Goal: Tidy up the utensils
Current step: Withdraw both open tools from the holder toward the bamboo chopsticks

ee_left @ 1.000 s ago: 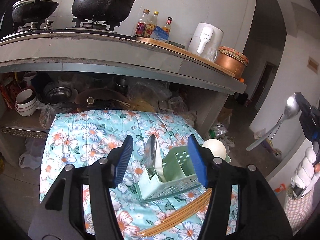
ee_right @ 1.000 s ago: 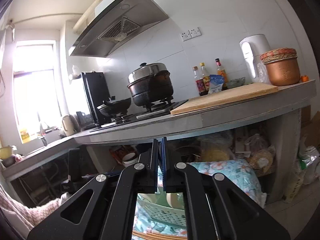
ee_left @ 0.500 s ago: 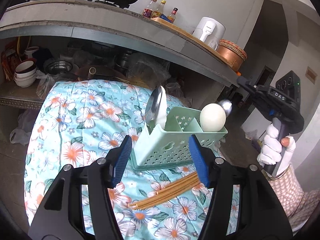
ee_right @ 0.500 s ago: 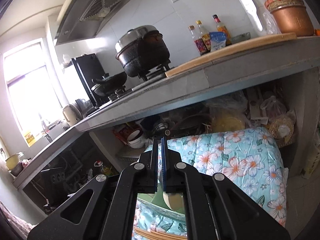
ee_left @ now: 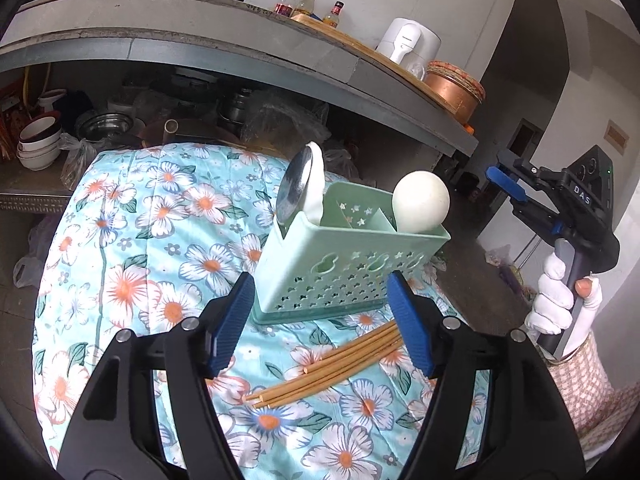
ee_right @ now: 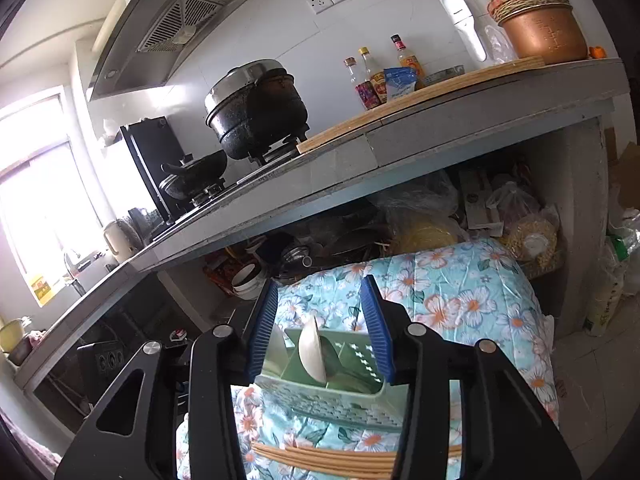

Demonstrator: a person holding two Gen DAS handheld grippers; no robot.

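Both sets of jaws just been opening and hold nothing: left gripper (ee_left: 320, 320) spread over the chopsticks (ee_left: 328, 364) on the floral cloth (ee_left: 132, 240), right gripper (ee_right: 320, 328) parted, framing the green caddy (ee_left: 344, 268) with spoons (ee_left: 298, 188) standing in it.

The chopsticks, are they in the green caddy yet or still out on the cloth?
Out. The chopsticks lie bundled flat on the flowered cloth just in front of the green caddy, which holds only spoons.
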